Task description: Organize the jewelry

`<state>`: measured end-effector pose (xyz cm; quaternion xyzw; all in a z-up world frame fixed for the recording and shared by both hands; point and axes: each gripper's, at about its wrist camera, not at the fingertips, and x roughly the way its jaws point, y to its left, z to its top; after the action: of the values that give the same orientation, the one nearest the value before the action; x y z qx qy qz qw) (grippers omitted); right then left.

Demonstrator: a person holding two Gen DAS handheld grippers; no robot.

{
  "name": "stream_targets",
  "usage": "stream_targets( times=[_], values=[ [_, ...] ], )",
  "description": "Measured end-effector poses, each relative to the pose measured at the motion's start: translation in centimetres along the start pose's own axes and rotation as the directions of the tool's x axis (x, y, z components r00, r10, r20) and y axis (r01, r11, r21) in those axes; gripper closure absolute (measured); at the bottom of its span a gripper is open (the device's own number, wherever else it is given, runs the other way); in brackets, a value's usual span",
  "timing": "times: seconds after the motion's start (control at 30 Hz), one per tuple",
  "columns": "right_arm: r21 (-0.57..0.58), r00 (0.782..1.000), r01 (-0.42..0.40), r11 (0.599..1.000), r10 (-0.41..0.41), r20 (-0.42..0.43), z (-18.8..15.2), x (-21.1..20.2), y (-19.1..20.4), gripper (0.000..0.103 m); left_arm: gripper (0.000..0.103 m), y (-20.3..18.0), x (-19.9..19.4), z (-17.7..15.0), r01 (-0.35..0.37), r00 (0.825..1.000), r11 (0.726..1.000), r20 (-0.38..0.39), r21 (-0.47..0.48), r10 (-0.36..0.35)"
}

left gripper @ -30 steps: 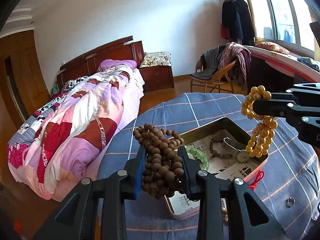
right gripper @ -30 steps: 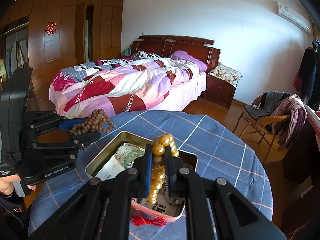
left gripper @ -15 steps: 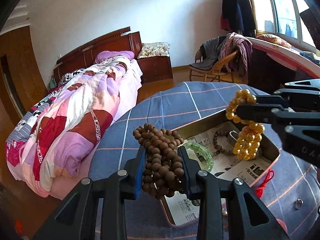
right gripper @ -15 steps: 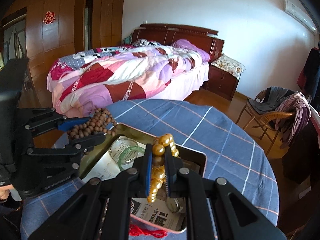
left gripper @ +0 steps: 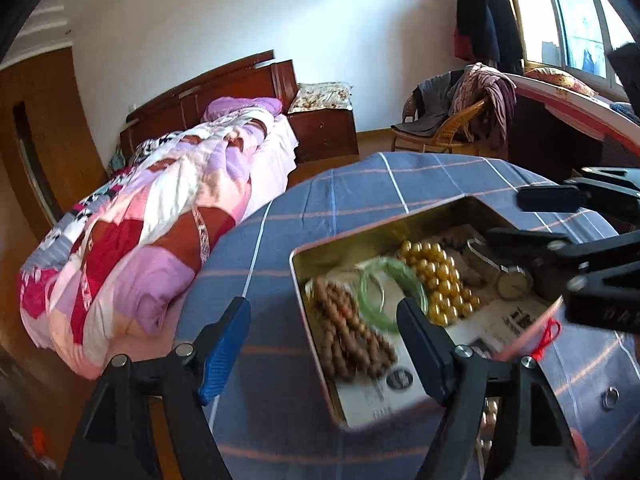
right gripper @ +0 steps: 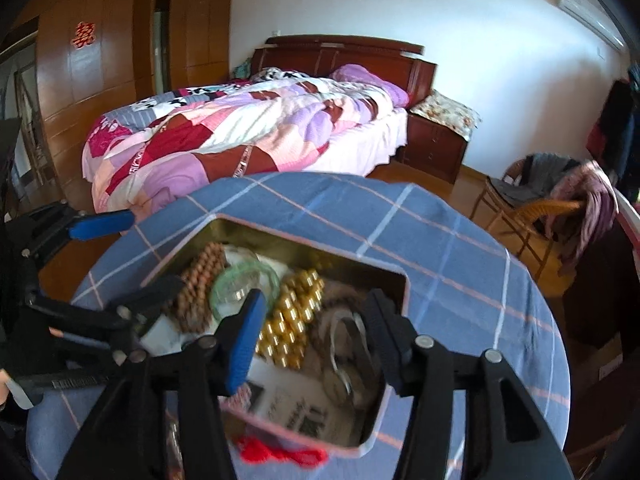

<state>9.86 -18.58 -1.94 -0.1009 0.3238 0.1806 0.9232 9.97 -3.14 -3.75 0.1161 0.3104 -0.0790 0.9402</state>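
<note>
My L gripper (left gripper: pixel 322 334) jaws just sprang apart, brown beads (left gripper: pixel 348 336) lying in tin (left gripper: pixel 298 280) below them. R gripper (right gripper: pixel 316 324) also just released; gold beads (right gripper: pixel 294 320) in tin underneath.

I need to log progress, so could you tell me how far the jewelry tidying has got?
Done: the brown wooden bead string and the gold bead bracelet lie in the metal tin beside the green bangle. In hand: nothing; left gripper and right gripper have just been opening, empty. Left: a small metal ring on the tablecloth.
</note>
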Motion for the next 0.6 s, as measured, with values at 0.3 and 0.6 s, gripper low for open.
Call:
stream_targets(
  times=[0.3,0.6],
  values=[
    [0.052,0.999,0.04,0.998,-0.04,0.008,-3.9,-3.8,-1.3,0.038,0.028,-1.3,-3.8,-3.1,0.03,1.0,0.998,0.009,-0.056,-0.029],
    [0.083,0.998,0.062,0.995,-0.06,-0.032,-8.3,-5.2,-1.1,0.032,0.027,-6.0,-4.5,-4.5,0.102,0.993,0.995,-0.055,0.017,-0.1]
  ],
)
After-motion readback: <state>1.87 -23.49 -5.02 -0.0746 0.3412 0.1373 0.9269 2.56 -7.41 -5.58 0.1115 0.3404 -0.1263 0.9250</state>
